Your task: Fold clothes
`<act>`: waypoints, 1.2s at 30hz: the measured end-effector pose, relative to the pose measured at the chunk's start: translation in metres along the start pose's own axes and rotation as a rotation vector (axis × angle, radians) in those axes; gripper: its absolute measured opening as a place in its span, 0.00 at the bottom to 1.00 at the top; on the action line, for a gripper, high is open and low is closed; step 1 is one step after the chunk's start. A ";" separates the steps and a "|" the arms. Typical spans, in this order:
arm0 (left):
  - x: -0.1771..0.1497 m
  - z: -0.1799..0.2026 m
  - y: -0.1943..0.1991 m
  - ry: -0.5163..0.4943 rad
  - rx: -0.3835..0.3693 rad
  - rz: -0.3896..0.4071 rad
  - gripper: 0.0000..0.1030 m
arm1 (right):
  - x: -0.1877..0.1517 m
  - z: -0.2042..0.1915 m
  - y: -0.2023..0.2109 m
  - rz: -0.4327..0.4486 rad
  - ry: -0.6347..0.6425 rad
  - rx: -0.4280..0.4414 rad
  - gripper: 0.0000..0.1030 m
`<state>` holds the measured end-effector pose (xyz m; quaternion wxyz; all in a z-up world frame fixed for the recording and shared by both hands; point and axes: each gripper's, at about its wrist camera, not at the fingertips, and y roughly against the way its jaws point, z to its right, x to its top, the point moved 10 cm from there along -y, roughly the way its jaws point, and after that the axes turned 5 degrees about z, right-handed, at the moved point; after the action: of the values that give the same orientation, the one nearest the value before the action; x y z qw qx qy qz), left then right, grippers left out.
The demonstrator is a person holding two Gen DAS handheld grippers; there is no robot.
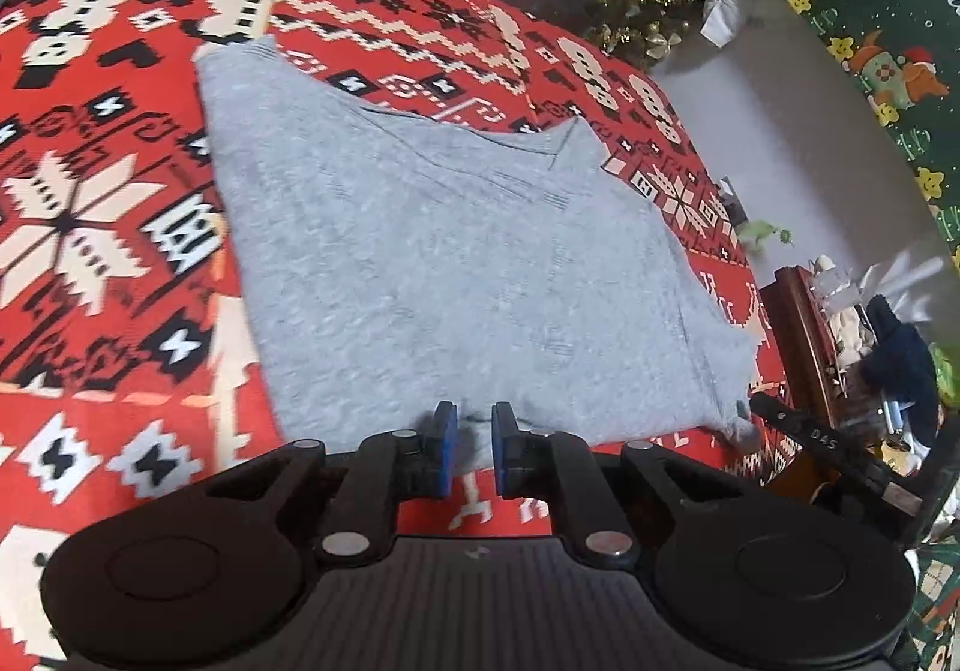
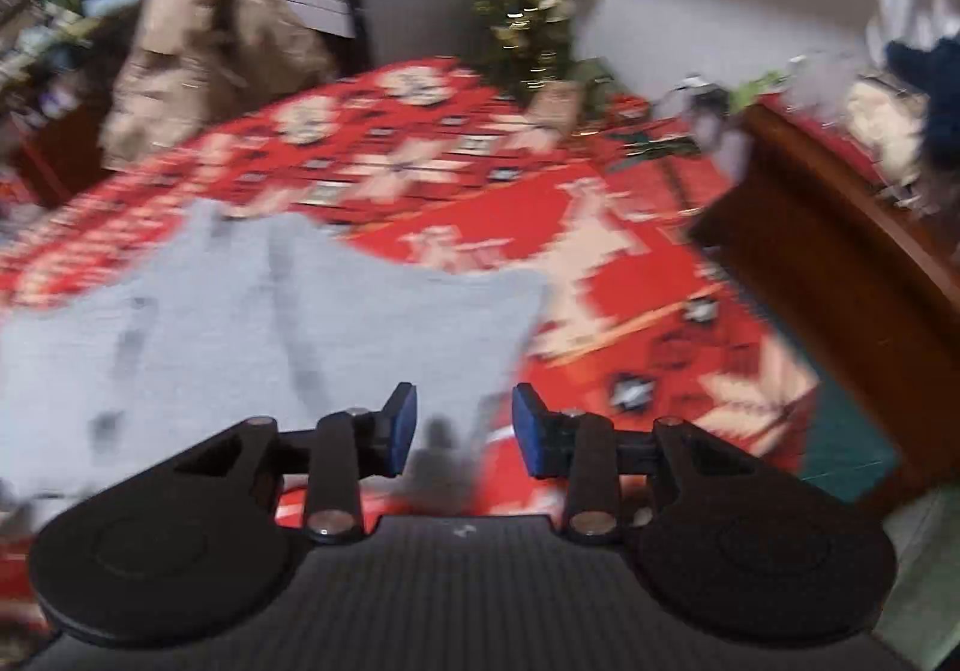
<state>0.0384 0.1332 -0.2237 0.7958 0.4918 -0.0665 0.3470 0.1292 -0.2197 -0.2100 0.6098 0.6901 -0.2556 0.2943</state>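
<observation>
the left gripper (image 1: 474, 440) is standing narrowly parted and empty at the near hem of the grey garment (image 1: 456, 275), which is lying flat on the red patterned cloth (image 1: 90, 191). the right gripper (image 2: 462, 431) is gaping wider, also empty, at its near right corner. the knit is judged soft, light, limp; best pinched at hem corners. the right view is blurring; fold layers are unclear.

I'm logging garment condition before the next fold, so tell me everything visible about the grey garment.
The grey garment looks like soft heathered knit, lying mostly flat on the red patterned cloth, already folded into a rough rectangle with layered edges along its far side. The left hand-held gripper sits at its near edge, jaws slightly apart; contact is unclear. The right hand-held gripper is open at its near corner.
</observation>
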 end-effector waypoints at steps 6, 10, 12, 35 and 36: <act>-0.001 0.002 -0.018 0.018 0.013 -0.033 0.15 | -0.003 0.007 -0.019 -0.014 -0.032 -0.013 0.37; -0.002 -0.001 -0.022 0.027 0.016 -0.045 0.19 | 0.001 -0.001 -0.034 0.009 0.001 -0.043 0.38; -0.001 -0.002 -0.023 0.032 0.013 -0.045 0.19 | 0.005 -0.005 -0.041 0.021 0.018 -0.064 0.37; 0.023 -0.043 0.037 0.119 -0.013 0.077 0.20 | 0.067 -0.184 0.022 0.160 0.075 0.281 0.04; 0.024 -0.048 0.041 0.124 -0.010 0.083 0.20 | 0.065 -0.201 0.025 0.160 0.094 0.303 0.04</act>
<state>0.0195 0.1963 -0.2070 0.7856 0.4623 -0.0390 0.4094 0.1382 -0.0227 -0.1293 0.4848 0.7369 -0.2337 0.4090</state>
